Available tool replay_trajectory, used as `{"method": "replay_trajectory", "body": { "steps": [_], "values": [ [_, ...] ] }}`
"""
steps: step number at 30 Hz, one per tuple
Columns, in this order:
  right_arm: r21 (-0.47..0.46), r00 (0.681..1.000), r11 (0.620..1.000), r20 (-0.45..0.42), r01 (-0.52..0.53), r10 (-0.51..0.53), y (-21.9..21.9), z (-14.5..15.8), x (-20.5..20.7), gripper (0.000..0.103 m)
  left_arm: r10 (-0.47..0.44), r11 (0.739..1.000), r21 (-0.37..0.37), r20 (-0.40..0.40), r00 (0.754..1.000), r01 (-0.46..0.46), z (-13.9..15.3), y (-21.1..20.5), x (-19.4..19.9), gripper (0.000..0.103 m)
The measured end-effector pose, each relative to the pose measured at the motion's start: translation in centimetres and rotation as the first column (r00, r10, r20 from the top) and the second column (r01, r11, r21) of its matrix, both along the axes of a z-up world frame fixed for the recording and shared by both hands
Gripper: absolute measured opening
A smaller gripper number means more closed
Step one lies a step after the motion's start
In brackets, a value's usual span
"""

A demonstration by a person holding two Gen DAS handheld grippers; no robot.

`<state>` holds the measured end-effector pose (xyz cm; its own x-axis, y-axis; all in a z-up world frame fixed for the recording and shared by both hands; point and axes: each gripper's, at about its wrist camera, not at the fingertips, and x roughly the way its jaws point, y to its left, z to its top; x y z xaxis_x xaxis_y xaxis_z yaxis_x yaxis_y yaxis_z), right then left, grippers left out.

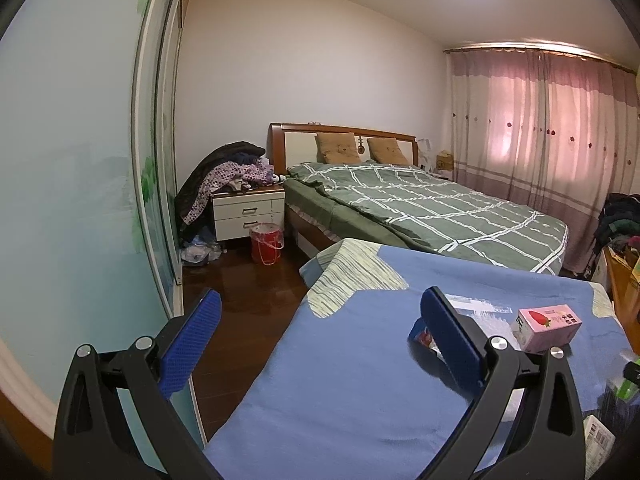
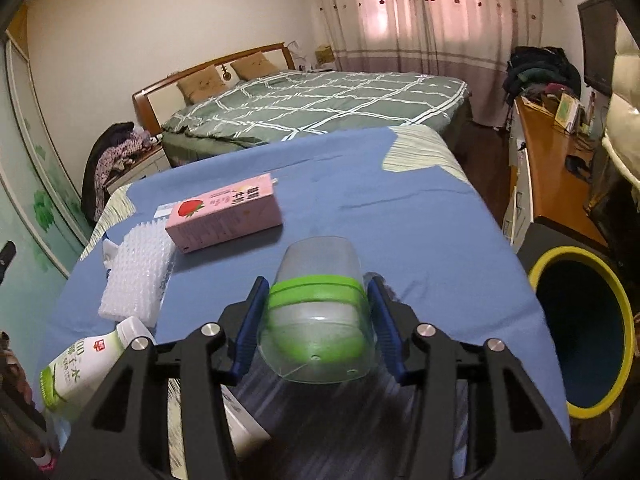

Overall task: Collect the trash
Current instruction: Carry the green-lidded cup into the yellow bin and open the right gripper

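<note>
My right gripper (image 2: pixel 317 292) is shut on a clear plastic bottle with a green label (image 2: pixel 318 312), held above the blue-covered table (image 2: pixel 360 200). A pink strawberry milk carton (image 2: pixel 226 212) lies on the table ahead; it also shows in the left wrist view (image 1: pixel 546 328). A white bubble sheet (image 2: pixel 138 280) and a white-green bottle (image 2: pixel 76 372) lie at the left. A black bin with a yellow rim (image 2: pixel 582 332) stands at the right of the table. My left gripper (image 1: pixel 320 312) is open and empty above the table's left edge, with a small wrapper (image 1: pixel 422 334) behind its right finger.
A bed with a green checked quilt (image 1: pixel 420 204) stands beyond the table. A nightstand (image 1: pixel 248 216) piled with clothes and a red bucket (image 1: pixel 266 244) are at its left. A wooden desk (image 2: pixel 552 168) with clutter runs along the right. Dark wood floor (image 1: pixel 240 300) lies left of the table.
</note>
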<state>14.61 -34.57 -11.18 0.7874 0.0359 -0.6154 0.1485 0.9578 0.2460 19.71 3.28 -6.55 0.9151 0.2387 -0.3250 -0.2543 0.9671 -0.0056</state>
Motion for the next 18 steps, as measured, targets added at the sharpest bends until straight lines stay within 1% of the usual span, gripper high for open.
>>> {"method": "replay_trajectory", "body": {
  "steps": [6, 10, 14, 18],
  "values": [
    [-0.017, 0.998, 0.999, 0.035, 0.051, -0.05, -1.6, 0.7, -2.1, 0.049, -0.004, 1.0, 0.005, 0.0, 1.0, 0.004, -0.1, -0.2, 0.0, 0.098],
    [-0.025, 0.989, 0.991, 0.062, 0.133, -0.131, -4.1, 1.3, -3.6, 0.049, -0.01, 1.0, -0.001, -0.001, 1.0, 0.01, -0.1, -0.2, 0.0, 0.098],
    [-0.026, 0.966, 0.967, 0.072, 0.252, -0.25, -7.6, 1.2, -4.8, 0.049, -0.016, 1.0, -0.001, 0.0, 1.0, 0.016, -0.2, -0.3, -0.1, 0.098],
    [-0.03, 0.928, 0.929, 0.064, 0.368, -0.366, -11.2, 0.6, -5.8, 0.049, -0.022, 1.0, -0.001, 0.0, 1.0, 0.022, -0.1, -0.5, -0.2, 0.098]
  ]
}}
